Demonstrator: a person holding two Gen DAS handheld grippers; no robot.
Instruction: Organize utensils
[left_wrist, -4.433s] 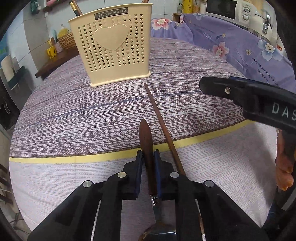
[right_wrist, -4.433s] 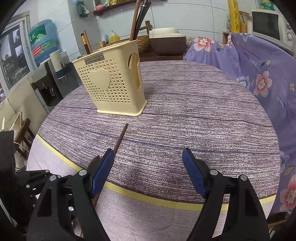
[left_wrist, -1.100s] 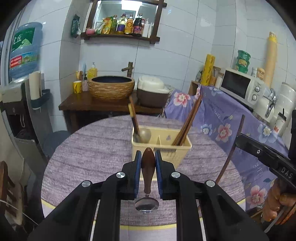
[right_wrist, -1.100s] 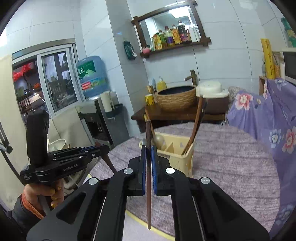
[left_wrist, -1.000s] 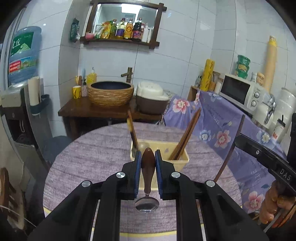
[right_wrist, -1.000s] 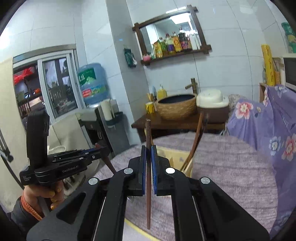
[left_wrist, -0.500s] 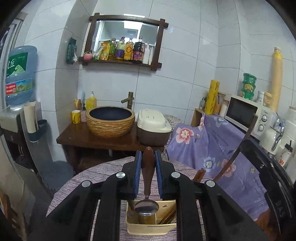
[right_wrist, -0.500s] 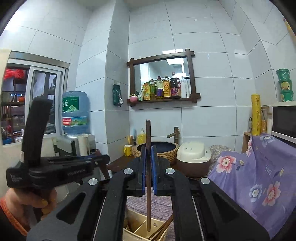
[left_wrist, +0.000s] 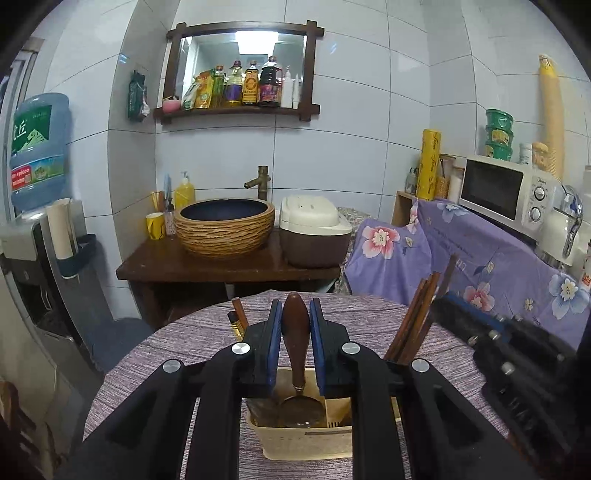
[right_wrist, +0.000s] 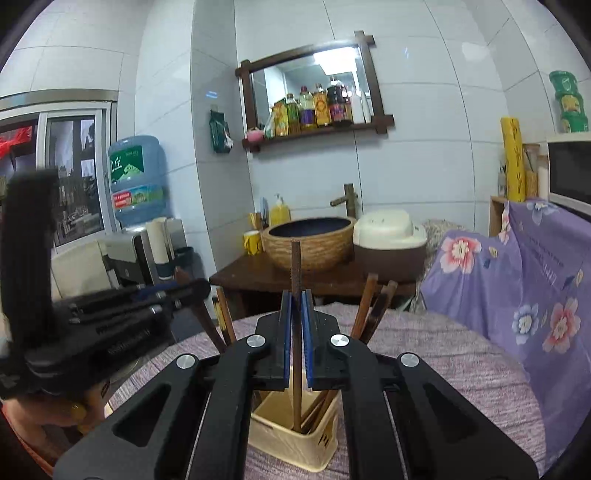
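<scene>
My left gripper (left_wrist: 295, 314) is shut on the brown wooden handle of a spoon (left_wrist: 295, 332), held upright. Its metal bowl (left_wrist: 301, 408) hangs just inside the left compartment of the cream utensil holder (left_wrist: 306, 441). My right gripper (right_wrist: 295, 299) is shut on a dark wooden chopstick (right_wrist: 296, 332), also upright, whose lower end dips into the holder's (right_wrist: 291, 439) right compartment among other chopsticks (right_wrist: 373, 306). The right gripper (left_wrist: 498, 343) shows blurred at the right of the left wrist view. The left gripper (right_wrist: 110, 310), with a hand under it, shows at the left of the right wrist view.
The holder stands on a round table with a purple striped cloth (left_wrist: 166, 347). Behind it are a wooden counter with a woven basin (left_wrist: 225, 229) and a rice cooker (left_wrist: 314, 236). A floral-covered unit with a microwave (left_wrist: 506, 192) is at the right, a water dispenser (right_wrist: 136, 177) at the left.
Both grippers have moved forward over the holder. The spoon's bowl and the chopstick's lower end have sunk into the holder's compartments. The grips have not changed.
</scene>
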